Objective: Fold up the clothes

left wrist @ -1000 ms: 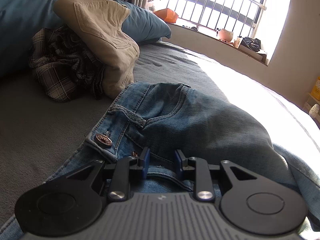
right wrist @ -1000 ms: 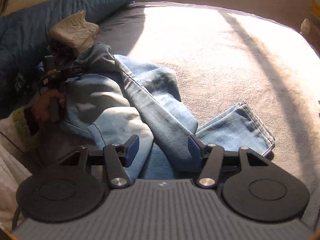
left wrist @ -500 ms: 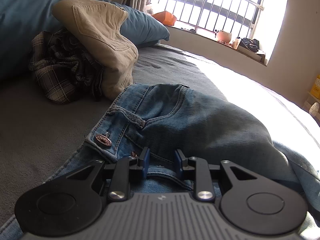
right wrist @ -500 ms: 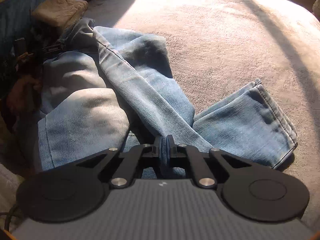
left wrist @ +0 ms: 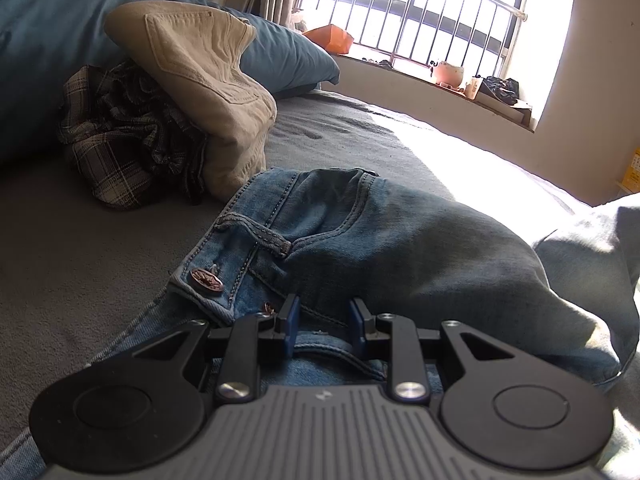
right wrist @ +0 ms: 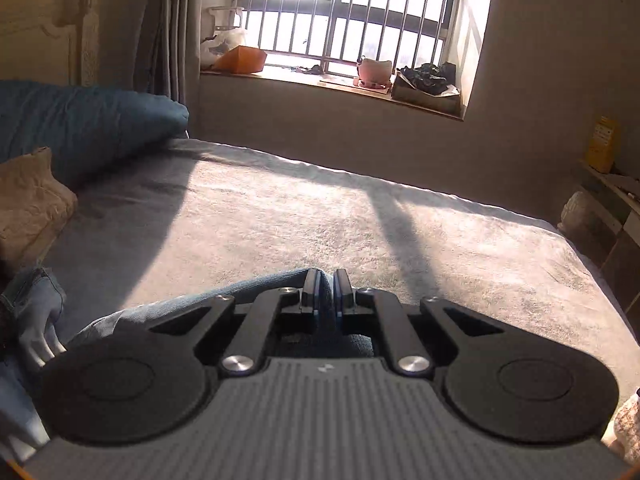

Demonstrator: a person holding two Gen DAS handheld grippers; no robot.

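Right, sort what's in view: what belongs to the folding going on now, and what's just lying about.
In the job:
- blue jeans
- left gripper, at the waistband
- right gripper, pinching a denim fold, jaws opening slightly

Lying about:
- beige trousers
- plaid garment
- blue pillow
- orange box on the windowsill
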